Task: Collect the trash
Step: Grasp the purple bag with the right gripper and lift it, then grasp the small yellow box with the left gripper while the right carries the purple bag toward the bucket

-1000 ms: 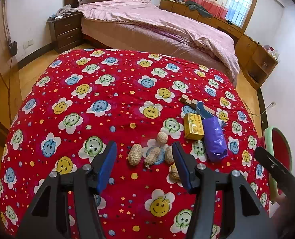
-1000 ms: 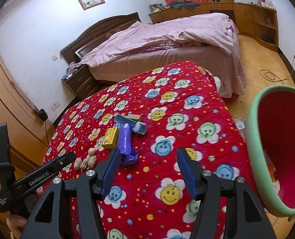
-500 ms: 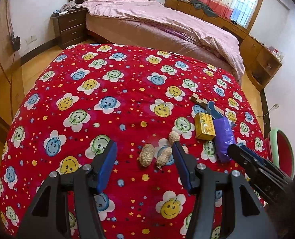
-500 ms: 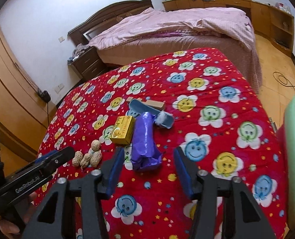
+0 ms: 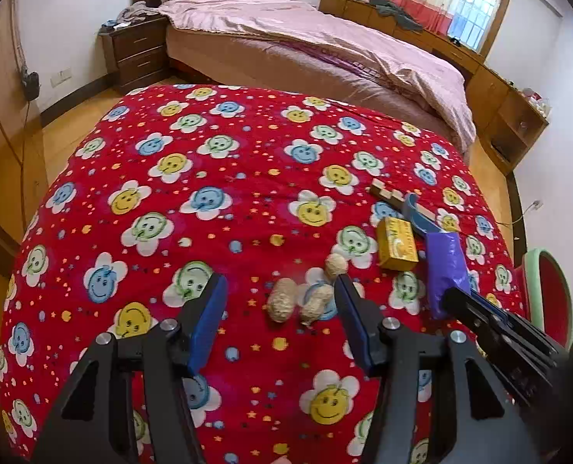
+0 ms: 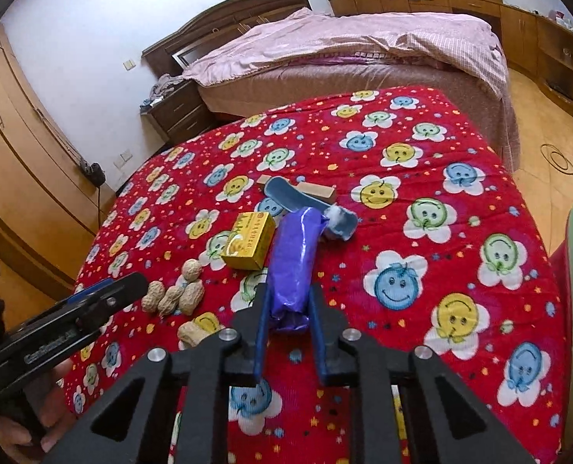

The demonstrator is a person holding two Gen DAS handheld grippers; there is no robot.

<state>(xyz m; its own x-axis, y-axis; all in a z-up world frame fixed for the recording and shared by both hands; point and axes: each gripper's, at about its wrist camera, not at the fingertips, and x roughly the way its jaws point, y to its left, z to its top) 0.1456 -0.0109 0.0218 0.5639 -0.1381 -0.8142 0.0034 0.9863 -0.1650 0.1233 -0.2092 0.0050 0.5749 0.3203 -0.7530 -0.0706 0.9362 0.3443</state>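
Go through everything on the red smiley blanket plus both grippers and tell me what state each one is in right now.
Right gripper: jaws just closed in, pinching the near end of the purple wrapper.
Purple wrapper: crumpled, lying on the blanket, gripped.
Left gripper: open, empty, above the peanuts.
Peanuts: in shell, loose on the blanket.
Yellow box: closed, lying flat.
Blue scoop: lying across the wooden block.
Wooden block: lying flat.
Bin: open-topped, beside the blanket.

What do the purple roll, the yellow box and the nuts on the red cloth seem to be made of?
Purple roll: probably thin plastic film, glossy and crinkled.
Yellow box: likely printed cardboard, with sharp folded edges and a matte face.
Nuts: peanuts in dry, tan, pitted shells.
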